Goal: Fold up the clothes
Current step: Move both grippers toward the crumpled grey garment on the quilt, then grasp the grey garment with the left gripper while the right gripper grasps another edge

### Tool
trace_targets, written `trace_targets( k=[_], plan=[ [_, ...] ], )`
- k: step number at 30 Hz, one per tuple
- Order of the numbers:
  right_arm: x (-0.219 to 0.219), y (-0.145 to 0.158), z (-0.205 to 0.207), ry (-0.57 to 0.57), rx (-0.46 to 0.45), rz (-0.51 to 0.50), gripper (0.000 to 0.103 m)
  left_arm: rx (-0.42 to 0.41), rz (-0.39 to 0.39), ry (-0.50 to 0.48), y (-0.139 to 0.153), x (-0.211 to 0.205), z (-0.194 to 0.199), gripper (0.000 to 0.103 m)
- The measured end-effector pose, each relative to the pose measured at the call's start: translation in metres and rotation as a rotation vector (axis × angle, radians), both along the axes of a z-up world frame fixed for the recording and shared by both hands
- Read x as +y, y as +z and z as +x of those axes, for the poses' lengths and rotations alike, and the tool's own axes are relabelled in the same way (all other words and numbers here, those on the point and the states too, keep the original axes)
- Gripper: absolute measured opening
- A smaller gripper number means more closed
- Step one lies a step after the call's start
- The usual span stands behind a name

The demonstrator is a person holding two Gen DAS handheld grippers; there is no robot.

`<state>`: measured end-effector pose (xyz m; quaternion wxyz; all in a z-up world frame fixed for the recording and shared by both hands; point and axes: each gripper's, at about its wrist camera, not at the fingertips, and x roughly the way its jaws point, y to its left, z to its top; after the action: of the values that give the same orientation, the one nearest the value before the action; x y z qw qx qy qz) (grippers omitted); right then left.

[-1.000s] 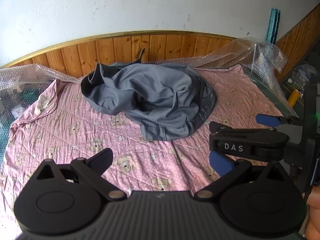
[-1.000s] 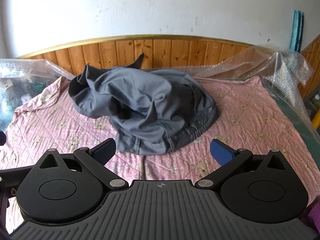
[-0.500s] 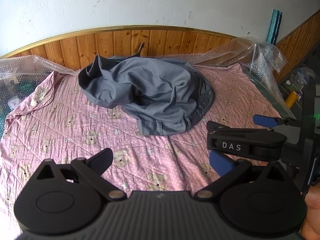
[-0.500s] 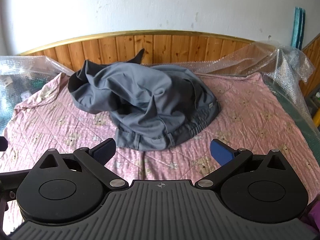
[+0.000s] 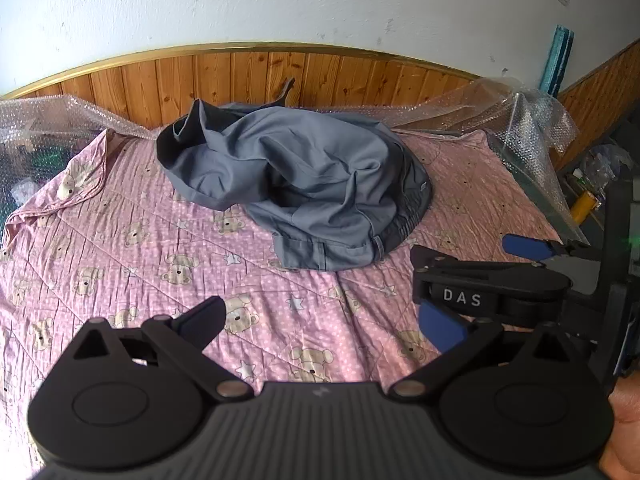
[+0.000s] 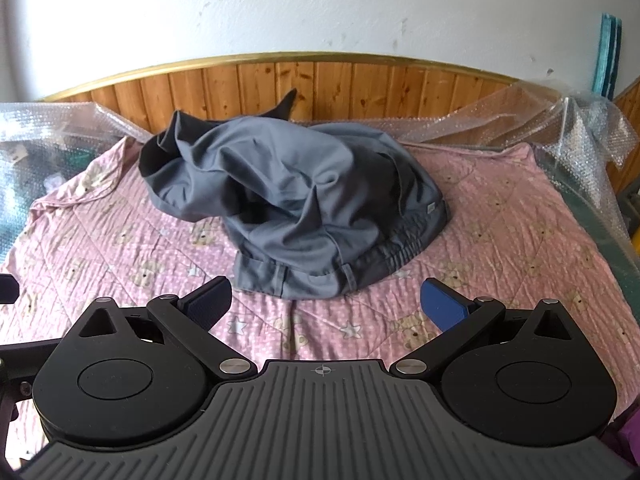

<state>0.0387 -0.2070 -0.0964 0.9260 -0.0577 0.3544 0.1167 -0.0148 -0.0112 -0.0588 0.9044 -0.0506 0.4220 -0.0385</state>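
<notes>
Hovering low at 6 o'clock in its own wrist view, the left gripper has its jaws spread wide with nothing between them, only the pink bear-print quilt showing below. At 3 o'clock in that view the right gripper, marked DAS on its side, sits just beside it, and part of a hand shows at 4 o'clock at the frame edge. From the right wrist view the right gripper likewise has its jaws set wide and empty above the quilt, with its blue fingertips near the closest hem of the garment but apart from it. Farther out, toward 12 o'clock, the grey trousers lie in a crumpled heap on the quilt, the waistband with its belt loops turned toward the camera and one leg opening gaping at 10 o'clock; the same trousers fill the middle of the right view. Behind them, bubble wrap drapes along the bed's far edge and its 2 o'clock corner, against the wooden wall panelling and the white wall above.
</notes>
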Motion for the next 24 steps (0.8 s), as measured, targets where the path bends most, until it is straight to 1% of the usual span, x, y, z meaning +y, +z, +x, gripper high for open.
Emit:
trace_targets(
  k=[10,12,13,14,15,16,17,18,19,20,21,22,23,24],
  plan=[
    [-0.003,-0.012,0.028,0.010,0.036,0.011,0.101,0.016,0.013,-0.001,-0.010,-0.003,0.029,0.103],
    [-0.003,-0.016,0.037,0.012,0.044,0.013,0.101,0.021,0.006,-0.002,-0.014,-0.003,0.038,0.099],
    [-0.004,-0.018,0.043,0.014,0.049,0.014,0.101,0.030,-0.011,0.002,-0.017,-0.002,0.043,0.098],
    [-0.004,-0.020,0.048,0.016,0.054,0.015,0.101,0.040,-0.028,0.005,-0.021,-0.001,0.049,0.094],
    [-0.004,-0.023,0.055,0.016,0.060,0.014,0.101,0.052,-0.042,0.008,-0.024,0.000,0.055,0.085],
    [-0.004,-0.026,0.063,0.016,0.067,0.012,0.101,0.061,-0.044,0.011,-0.027,0.000,0.062,0.079],
    [-0.004,-0.029,0.070,0.020,0.072,0.012,0.101,0.065,-0.032,0.009,-0.029,-0.001,0.068,0.059],
    [-0.004,-0.031,0.076,0.024,0.075,0.012,0.100,0.067,-0.002,0.013,-0.032,-0.003,0.075,0.031],
    [-0.004,-0.033,0.083,0.038,0.076,0.024,0.094,0.069,0.028,0.018,-0.035,-0.005,0.082,0.016],
    [-0.005,-0.035,0.088,0.055,0.076,0.042,0.065,0.073,0.038,0.022,-0.037,-0.005,0.088,0.001],
    [-0.006,-0.038,0.095,0.071,0.091,0.055,0.044,0.071,0.037,0.028,-0.039,-0.005,0.095,0.000],
    [-0.006,-0.042,0.103,0.083,0.114,0.067,0.005,0.069,0.036,0.033,-0.041,-0.005,0.101,0.000],
    [-0.005,-0.046,0.110,0.092,0.126,0.078,0.001,0.077,0.026,0.037,-0.044,-0.005,0.109,0.000],
    [-0.005,-0.049,0.116,0.101,0.133,0.089,0.000,0.085,0.017,0.040,-0.046,-0.005,0.117,0.000]
  ],
)
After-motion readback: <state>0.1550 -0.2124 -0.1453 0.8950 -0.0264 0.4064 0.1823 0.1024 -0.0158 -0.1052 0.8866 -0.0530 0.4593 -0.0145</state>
